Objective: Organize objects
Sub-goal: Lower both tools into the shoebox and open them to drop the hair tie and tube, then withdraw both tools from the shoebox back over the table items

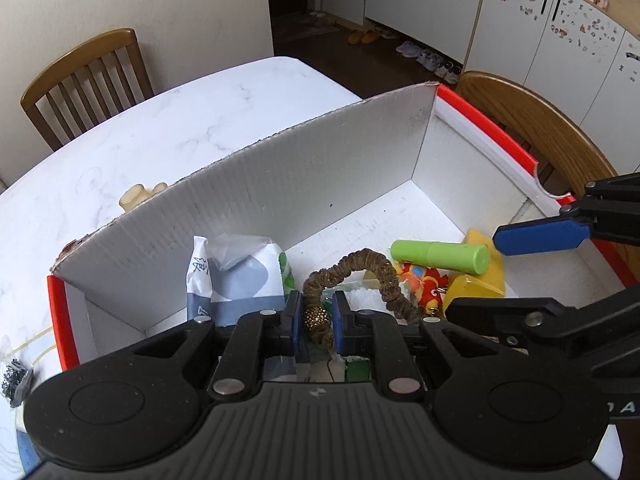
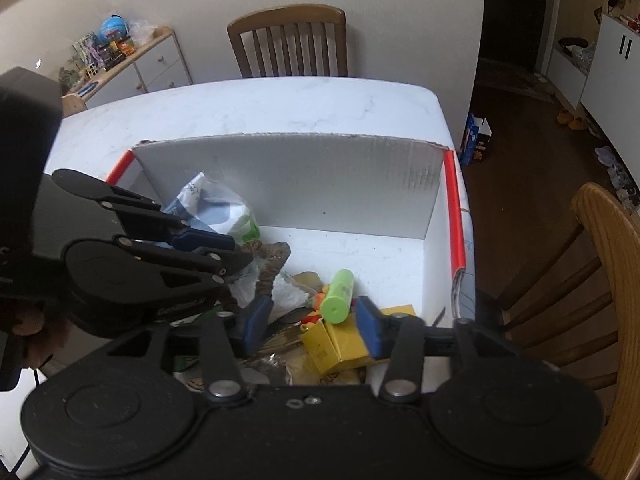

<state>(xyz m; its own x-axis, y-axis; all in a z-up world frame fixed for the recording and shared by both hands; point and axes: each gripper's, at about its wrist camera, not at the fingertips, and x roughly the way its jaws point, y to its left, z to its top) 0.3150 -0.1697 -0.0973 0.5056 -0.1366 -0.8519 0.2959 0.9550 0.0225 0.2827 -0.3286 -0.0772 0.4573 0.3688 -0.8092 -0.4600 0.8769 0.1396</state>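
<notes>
A white cardboard box with red edges (image 1: 248,200) (image 2: 304,184) stands on the marble table. My left gripper (image 1: 315,320) (image 2: 236,252) is shut on a brown scrunchie with a gold bead (image 1: 360,268) (image 2: 272,264) and holds it over the box. My right gripper (image 2: 312,326) (image 1: 540,236) is open and empty above the box's near right part. In the box lie a green tube (image 1: 440,256) (image 2: 339,294), a yellow carton (image 1: 476,284) (image 2: 340,344), a red and orange toy (image 1: 424,280) and a blue-white tissue pack (image 1: 236,276) (image 2: 224,216).
A beige plastic piece (image 1: 138,196) lies on the table (image 1: 160,128) behind the box. Small dark items in a bag (image 1: 16,376) lie at the left. Wooden chairs stand at the far side (image 2: 288,40) and to the right (image 2: 600,280) (image 1: 540,128).
</notes>
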